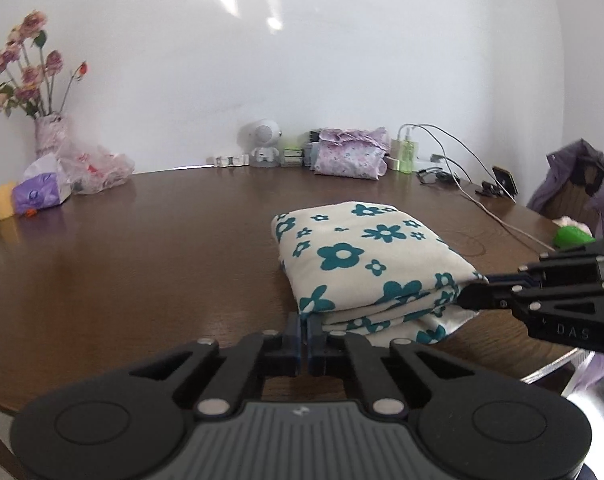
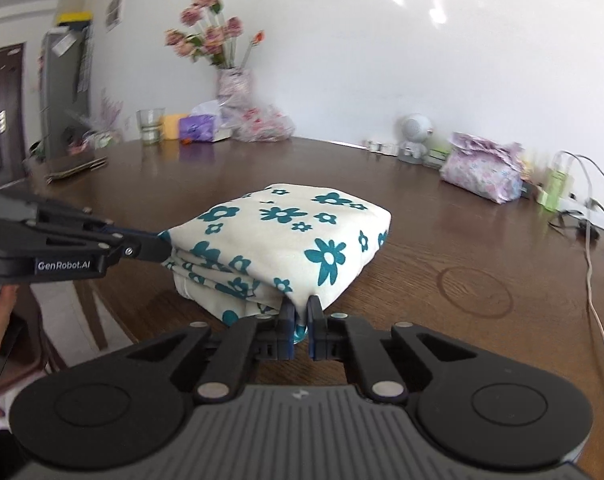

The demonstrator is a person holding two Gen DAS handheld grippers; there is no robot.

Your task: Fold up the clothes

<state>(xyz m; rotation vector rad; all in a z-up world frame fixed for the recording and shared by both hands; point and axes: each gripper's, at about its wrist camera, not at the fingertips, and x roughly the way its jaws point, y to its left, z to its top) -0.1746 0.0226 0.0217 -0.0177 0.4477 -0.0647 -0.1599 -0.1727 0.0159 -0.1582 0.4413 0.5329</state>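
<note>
Here your folded floral cloth (image 1: 366,264) lies on the brown counter (image 1: 142,264), close to its near edge, with both near corners pinched. Your left tongs (image 1: 305,322) are closed on the corner nearest them, and your right tongs (image 2: 298,312) are clamped on the other near corner, fabric showing between the pads. Bare wood spreads wide to the cloth's left and behind it; a vase of flowers (image 1: 50,136), a tissue pack (image 1: 40,194) and cables (image 1: 482,196) line the far rim.
</note>
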